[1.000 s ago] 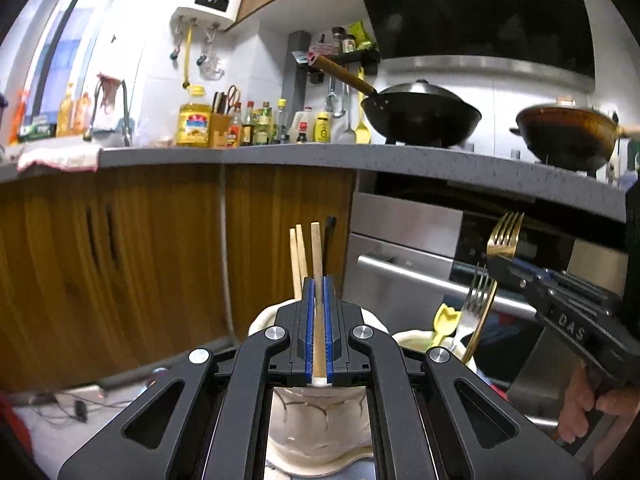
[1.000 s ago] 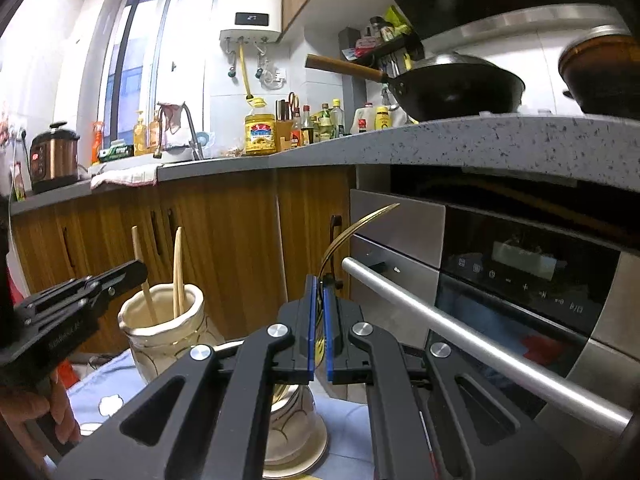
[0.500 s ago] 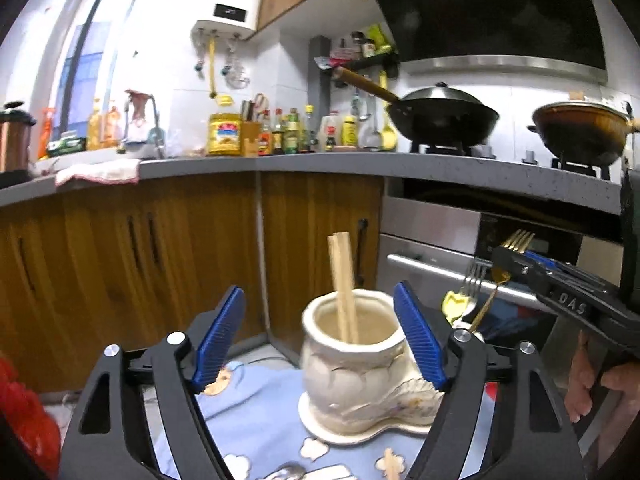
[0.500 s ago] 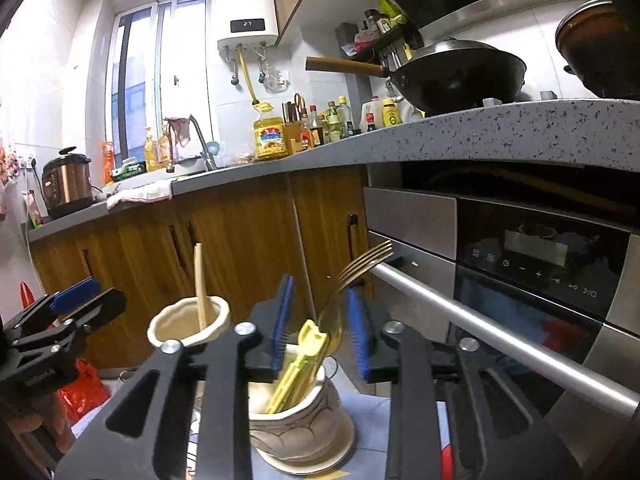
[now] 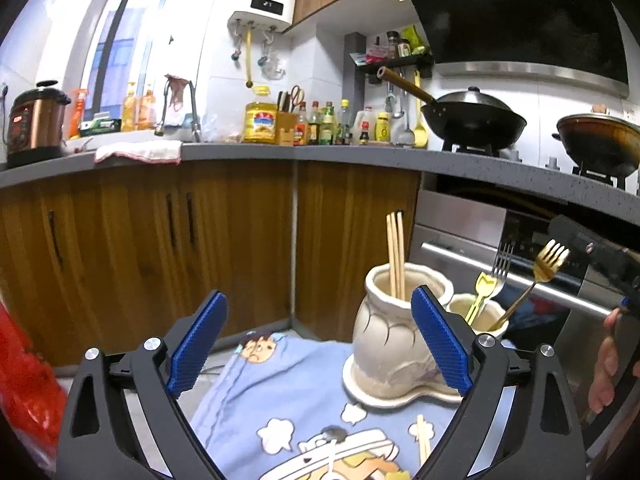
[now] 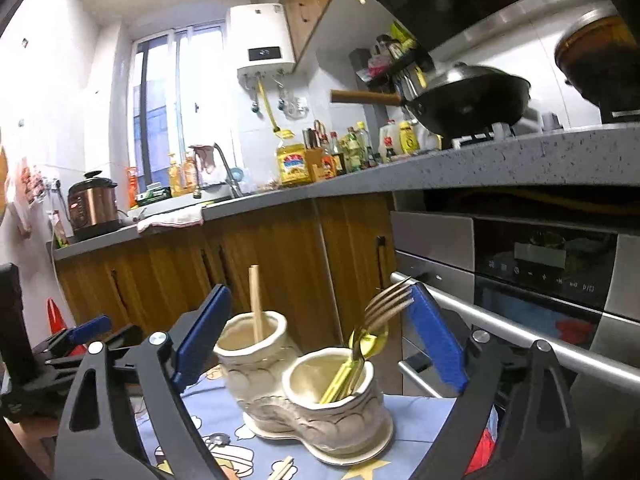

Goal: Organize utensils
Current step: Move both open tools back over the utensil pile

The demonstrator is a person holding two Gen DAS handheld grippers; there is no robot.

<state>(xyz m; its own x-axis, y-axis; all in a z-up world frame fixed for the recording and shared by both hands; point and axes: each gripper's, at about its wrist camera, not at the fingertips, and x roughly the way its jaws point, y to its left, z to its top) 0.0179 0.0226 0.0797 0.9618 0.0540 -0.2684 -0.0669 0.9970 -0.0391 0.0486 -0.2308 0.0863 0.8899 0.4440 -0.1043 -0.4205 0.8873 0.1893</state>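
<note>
Each gripper (image 5: 318,340) has black angular arms, silver screws and ribbed blue pads (image 5: 438,340).

A home kitchen is showing here: a wok (image 5: 474,120) is sitting on the stove, oil bottles (image 5: 260,120) are standing along the counter (image 5: 240,152), an oven (image 6: 540,264) is below.

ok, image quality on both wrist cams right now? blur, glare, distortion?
Left wrist: sharp; heavy fisheye bends the countertop; the window is blown out; the holder and chopsticks read clearly. Right wrist: tilted horizon; the wok and wall shelf are smeared, looks like motion blur; the forks are slightly soft; dark vignette in the corners of both.
</note>
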